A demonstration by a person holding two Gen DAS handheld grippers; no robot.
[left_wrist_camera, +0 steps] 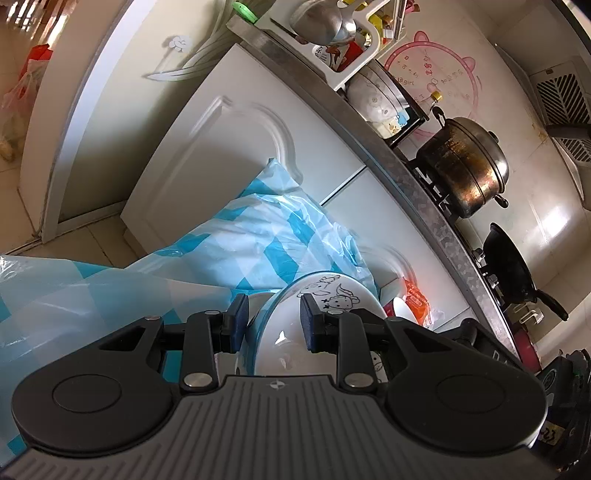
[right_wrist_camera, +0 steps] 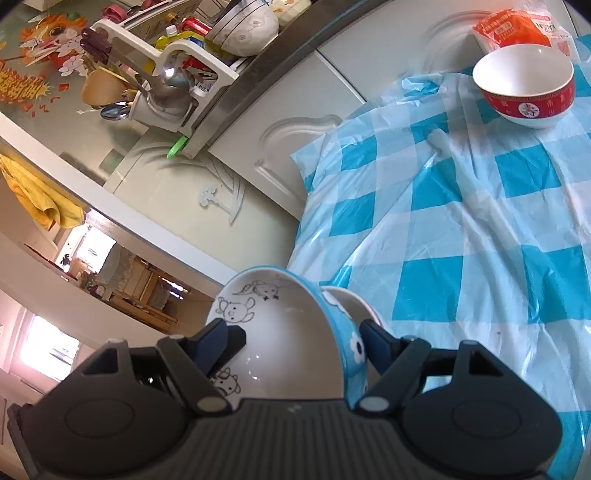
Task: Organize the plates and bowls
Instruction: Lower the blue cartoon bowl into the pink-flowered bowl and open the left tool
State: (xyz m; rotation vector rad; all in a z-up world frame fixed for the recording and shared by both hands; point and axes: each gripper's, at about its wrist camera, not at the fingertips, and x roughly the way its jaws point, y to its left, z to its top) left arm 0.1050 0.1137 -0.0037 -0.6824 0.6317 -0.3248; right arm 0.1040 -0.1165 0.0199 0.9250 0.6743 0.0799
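Cartoon bowl (right_wrist_camera: 288, 339), blue outside and white inside, sits tilted between the jaws of both grippers at the near left edge of the tabletop (right_wrist_camera: 443, 221). The left gripper (left_wrist_camera: 272, 319) is clamped narrowly on its wall, one pad inside and one outside. The right gripper (right_wrist_camera: 295, 341) straddles the same bowl with its jaws much wider, and I cannot tell whether its pads press on it. A plain white bowl (right_wrist_camera: 351, 306) lies tucked just behind the blue wall, seemingly nested against it; whether either rests on the cloth or hangs lifted is hidden by the grippers

Judging by this, the sorting is under way but not finished: two bowls are gathered near the grippers, while a red-banded bowl (right_wrist_camera: 524, 88) stands alone at the far right, well apart, beside an orange packet (right_wrist_camera: 513, 27). No plates are in view

The tabletop wears a crinkled blue-and-white checked plastic sheet. Beyond it stand white cabinet doors (left_wrist_camera: 221, 155) under a steel counter edge (left_wrist_camera: 369, 147) bearing a utensil rack (right_wrist_camera: 166, 74), a scorched lidded pot (left_wrist_camera: 469, 166) and a black wok (left_wrist_camera: 509, 266). On the left, a doorway (right_wrist_camera: 110, 277) opens to a bright room
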